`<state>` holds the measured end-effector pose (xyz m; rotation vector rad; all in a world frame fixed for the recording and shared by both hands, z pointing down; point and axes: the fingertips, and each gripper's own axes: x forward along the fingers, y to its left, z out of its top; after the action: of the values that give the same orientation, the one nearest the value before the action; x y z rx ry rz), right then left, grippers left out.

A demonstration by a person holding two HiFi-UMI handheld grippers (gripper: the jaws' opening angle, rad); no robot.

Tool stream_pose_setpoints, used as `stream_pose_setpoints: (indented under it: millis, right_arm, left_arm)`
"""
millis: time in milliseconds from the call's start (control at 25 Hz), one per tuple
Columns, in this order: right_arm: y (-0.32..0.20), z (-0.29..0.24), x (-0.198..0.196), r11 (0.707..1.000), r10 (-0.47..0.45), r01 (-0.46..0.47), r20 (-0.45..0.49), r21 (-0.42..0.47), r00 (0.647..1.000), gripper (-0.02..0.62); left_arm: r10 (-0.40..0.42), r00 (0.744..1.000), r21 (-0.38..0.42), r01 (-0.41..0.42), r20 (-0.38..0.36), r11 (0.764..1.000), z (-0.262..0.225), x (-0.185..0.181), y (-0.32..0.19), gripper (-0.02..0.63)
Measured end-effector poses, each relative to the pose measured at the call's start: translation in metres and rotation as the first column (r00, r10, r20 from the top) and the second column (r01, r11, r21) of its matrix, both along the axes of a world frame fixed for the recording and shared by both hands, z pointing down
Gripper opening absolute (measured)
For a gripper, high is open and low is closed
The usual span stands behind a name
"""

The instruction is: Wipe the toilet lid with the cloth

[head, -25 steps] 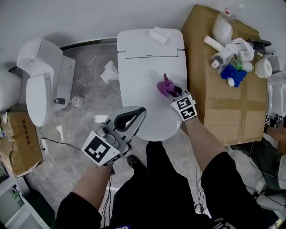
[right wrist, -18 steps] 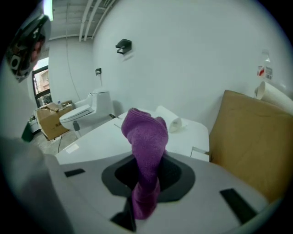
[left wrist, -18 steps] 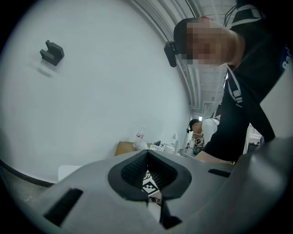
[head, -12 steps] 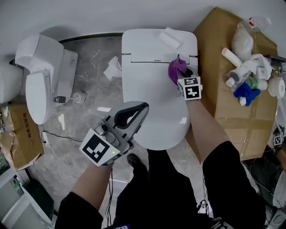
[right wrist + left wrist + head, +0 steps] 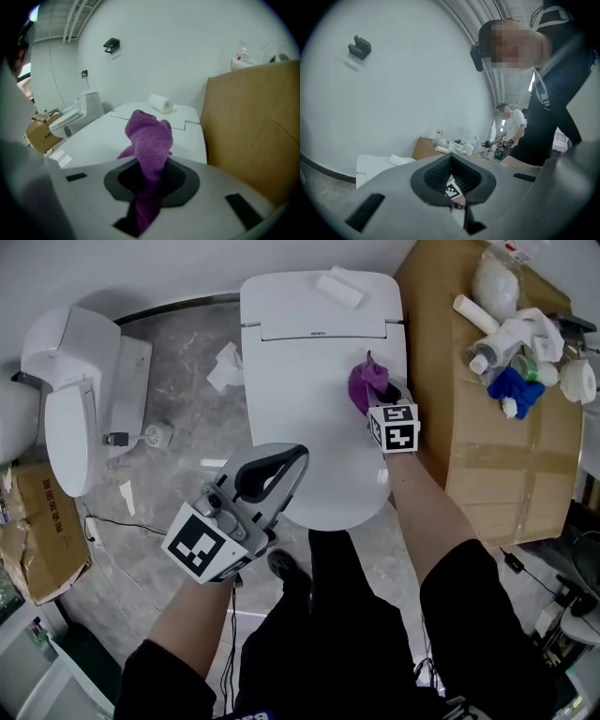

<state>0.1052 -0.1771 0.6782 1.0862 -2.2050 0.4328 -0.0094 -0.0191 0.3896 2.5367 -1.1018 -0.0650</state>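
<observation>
Right tongs (image 5: 151,197) of mine clamp the purple cloth (image 5: 149,136), which bunches out past their tips over the white toilet lid (image 5: 309,409), near its right edge (cardboard box (image 5: 487,437) just beside). My left tongs (image 5: 289,468) are pressed together, empty, above the lid's front left rim.

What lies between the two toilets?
In the head view, crumpled white paper lies on the grey floor between the left toilet and the right toilet.
</observation>
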Motion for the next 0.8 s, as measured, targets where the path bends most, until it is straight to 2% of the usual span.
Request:
stream_pose_setpoints:
  millis: [320,440,800]
  right_arm:
    - [0.131,0.007,0.029,0.998,0.068,-0.068,0.024,-0.005,0.997,0.075]
    - [0.182,0.009,0.037,0.995,0.1,-0.1,0.036,-0.01,0.994,0.075]
    - [0.296,0.019,0.064,0.988,0.143,-0.141,0.024,-0.06,0.989,0.075]
  left_arm:
    - [0.1,0.995,-0.011,-0.1,0.001,0.995,0.003,0.03,0.086,0.017]
    - [0.142,0.99,0.017,-0.142,0.015,0.99,0.003,0.036,0.115,0.017]
    - [0.221,0.975,0.029,-0.221,0.019,0.975,-0.001,0.062,0.173,0.017]
